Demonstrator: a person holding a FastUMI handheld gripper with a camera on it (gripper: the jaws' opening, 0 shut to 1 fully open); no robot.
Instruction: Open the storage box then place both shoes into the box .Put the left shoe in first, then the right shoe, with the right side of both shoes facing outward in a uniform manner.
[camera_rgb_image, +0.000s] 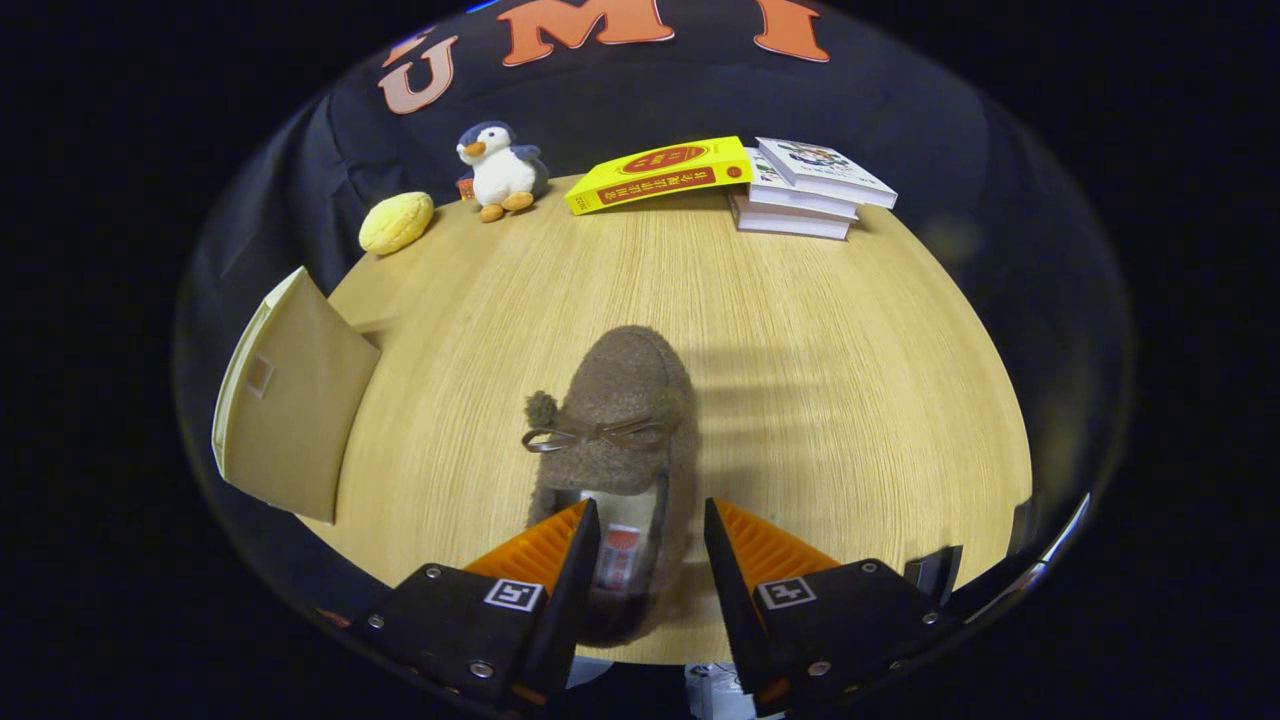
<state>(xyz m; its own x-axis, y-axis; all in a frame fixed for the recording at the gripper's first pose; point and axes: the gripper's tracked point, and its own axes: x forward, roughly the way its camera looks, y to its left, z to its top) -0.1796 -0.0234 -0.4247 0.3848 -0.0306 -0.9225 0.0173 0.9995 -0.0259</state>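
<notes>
While the gripper (650, 525) is hanging low over the wooden table (820, 400), its two fingers are standing spread apart, and the heel end of a brown fuzzy shoe (620, 420) is lying in the gap between them. The left finger is sitting at or inside the shoe's opening, and the right finger is showing a sliver of table between itself and the shoe's outer side (whether either is actually pressing on the shoe cannot be told from this view). The shoe is resting on the table with its toe pointing away from the fingers, a thin bow (590, 436) crossing its top and a small pompom (541, 408) at the bow's left end. A label is showing on the pale lining inside the opening, just beside the left finger.

Left of the shoe and apart from it, the tan storage box (290, 410) is sitting at the table's edge with a cream rim along its far side; I cannot tell whether it is open. Well beyond the shoe, along the far edge of the table, a yellow round plush (396, 222), a penguin toy (500, 168), a yellow book (660, 172) and a stack of white books (805, 190) are lying in a row, the yellow book leaning against the stack.
</notes>
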